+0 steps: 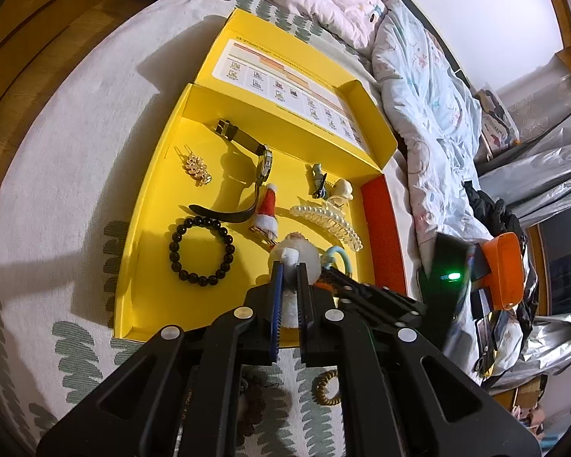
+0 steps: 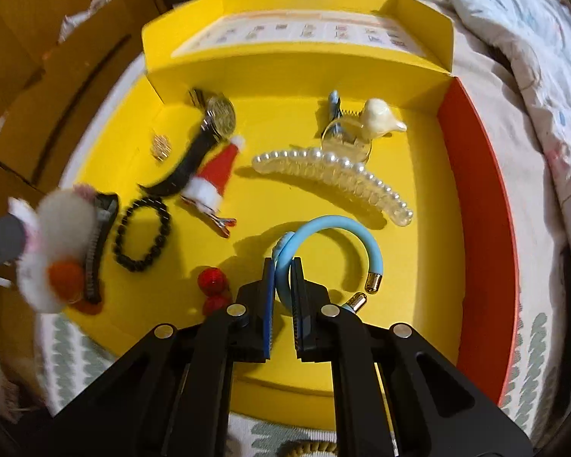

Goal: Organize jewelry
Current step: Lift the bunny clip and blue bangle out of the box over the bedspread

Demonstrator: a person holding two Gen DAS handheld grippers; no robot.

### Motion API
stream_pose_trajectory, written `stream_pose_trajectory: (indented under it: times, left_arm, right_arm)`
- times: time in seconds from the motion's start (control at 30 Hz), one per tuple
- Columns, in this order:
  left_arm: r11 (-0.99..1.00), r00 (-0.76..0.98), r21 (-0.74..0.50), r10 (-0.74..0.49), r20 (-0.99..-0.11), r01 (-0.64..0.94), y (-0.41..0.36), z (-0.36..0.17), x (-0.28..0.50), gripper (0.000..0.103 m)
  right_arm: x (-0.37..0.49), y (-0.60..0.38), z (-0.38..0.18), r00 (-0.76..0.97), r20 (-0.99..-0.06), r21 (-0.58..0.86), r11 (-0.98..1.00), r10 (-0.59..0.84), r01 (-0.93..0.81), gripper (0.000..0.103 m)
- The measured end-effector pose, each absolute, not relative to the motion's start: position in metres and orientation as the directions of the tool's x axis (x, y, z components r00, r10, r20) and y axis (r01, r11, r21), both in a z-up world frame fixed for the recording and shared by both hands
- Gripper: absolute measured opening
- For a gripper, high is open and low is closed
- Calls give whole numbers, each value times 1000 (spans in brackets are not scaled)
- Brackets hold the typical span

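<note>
Inside yellow box (image 2: 361, 251), watch (image 2: 219, 116), pearl clip (image 2: 335, 175)

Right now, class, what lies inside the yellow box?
In the yellow box: watch, black bead bracelet, Santa-hat clip, pearl claw clip, blue bangle held by the right gripper. The near corner is hidden.

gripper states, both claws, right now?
Left claw: closed on the fluffy white hair clip, over the yellow box.
Right claw: closed on the blue bangle, inside the box.
</note>
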State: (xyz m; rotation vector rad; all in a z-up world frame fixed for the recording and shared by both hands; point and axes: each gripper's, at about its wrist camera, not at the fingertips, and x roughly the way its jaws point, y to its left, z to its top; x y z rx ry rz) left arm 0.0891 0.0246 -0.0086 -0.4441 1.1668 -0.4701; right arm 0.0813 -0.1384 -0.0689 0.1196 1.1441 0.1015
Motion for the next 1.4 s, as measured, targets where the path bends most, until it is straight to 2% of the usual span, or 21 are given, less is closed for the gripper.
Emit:
stream_pose_trajectory:
  times: [0.3,0.47,0.73,0.87,1.03,1.4]
  left_arm:
    - [819,326,-558,-567,-756,132,27,-3,84,6]
    - [825,329,-548,-561,-760,140,28,0,78,6]
    - [841,337,-519,-538,-772,153,50,5,36,6]
    - [853,305,-506,-519,-799,127,66,-5,9,6]
    - [899,306,-433,-431,-849,65,87,-18,-6,6]
    - [949,211,-315,-303,-929,-22,105,-70,-6,7]
  right_arm:
    - [65,-184,-23,487,-817,353,936,307,2,9]
    - [48,-201,2,516,-792,379,925,325,0,9]
    - [-16,-231,36,555,-785,332,943,276,1,9]
    - [-49,-250,14,526,-817,304,951,236,46,9]
    - [-71,-257,-31,429,-885,240,967,182,84,9]
    - [-61,-249,-86,309,-942,172,979,130,112,9]
